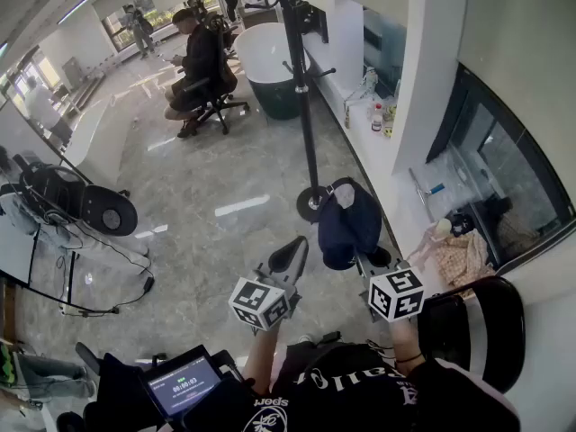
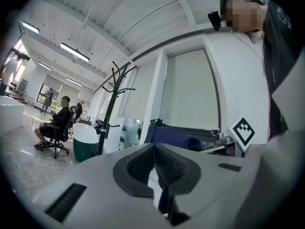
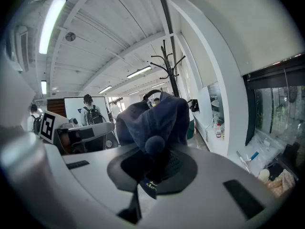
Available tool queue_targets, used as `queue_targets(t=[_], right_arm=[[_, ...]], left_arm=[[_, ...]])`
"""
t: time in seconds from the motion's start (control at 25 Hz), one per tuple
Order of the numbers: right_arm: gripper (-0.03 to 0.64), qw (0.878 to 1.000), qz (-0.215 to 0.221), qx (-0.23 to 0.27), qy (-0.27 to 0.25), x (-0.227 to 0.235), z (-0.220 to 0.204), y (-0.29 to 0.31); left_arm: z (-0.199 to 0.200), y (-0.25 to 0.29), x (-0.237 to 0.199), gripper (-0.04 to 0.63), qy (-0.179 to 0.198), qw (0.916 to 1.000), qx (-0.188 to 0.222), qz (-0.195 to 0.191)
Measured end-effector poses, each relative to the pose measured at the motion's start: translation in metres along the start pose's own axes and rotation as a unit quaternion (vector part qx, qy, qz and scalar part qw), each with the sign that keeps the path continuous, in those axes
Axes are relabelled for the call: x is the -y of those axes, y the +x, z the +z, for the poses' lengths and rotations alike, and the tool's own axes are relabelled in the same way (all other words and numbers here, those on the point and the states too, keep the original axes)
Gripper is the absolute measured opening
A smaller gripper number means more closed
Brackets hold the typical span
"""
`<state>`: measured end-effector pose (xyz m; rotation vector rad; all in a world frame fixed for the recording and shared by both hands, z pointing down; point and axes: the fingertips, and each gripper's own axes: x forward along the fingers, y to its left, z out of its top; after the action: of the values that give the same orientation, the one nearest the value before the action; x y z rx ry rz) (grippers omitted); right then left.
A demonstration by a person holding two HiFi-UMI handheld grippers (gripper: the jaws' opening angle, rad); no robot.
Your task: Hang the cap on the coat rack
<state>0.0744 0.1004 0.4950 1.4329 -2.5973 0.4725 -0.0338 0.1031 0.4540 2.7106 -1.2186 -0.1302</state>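
A navy cap (image 1: pixel 346 225) hangs from my right gripper (image 1: pixel 363 257), which is shut on its fabric; in the right gripper view the cap (image 3: pixel 153 120) bunches over the pads and hides the fingertips. The black coat rack (image 1: pixel 304 106) stands just beyond the cap, with its round base (image 1: pixel 313 203) on the marble floor. Its hooked top (image 3: pixel 167 63) shows behind the cap, which is apart from it. My left gripper (image 1: pixel 290 256) is beside the cap on the left, shut with nothing between its pads (image 2: pixel 143 165). The left gripper view also shows the cap (image 2: pixel 172 138) and the rack (image 2: pixel 113 104).
A person sits on an office chair (image 1: pixel 200 70) across the floor, next to a green and white tub (image 1: pixel 270 66). A white counter with bottles (image 1: pixel 378 120) runs along the right wall. A black chair (image 1: pixel 477 324) is at my right; stands and cables (image 1: pixel 85 210) are at the left.
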Motion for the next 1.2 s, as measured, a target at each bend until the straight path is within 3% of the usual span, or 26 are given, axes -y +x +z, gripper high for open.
queue_targets(t=[0.32,0.64,0.92,1.2], right_arm=[[0.032,1.0,-0.006,0.0,0.006,0.038,0.002,-0.004],[0.032,1.0,-0.012,-0.015,0.019,0.06,-0.009,0.016],[0.032,0.999,-0.029,-0.016,0.02,0.086,0.007,0.064],[0.032,0.999,-0.041,-0.002,0.006,0.101,0.056,0.134]], left_arm=[[-0.011,0.024,0.013,0.006,-0.006,0.9999,-0.012,0.003],[-0.02,0.05,-0.002,0.006,-0.002,0.9998,-0.019,-0.009],[-0.014,0.095,-0.048,0.006,0.003,0.9996,-0.019,-0.023],[0.017,0.137,-0.121,0.006,0.003,0.9996,-0.005,-0.029]])
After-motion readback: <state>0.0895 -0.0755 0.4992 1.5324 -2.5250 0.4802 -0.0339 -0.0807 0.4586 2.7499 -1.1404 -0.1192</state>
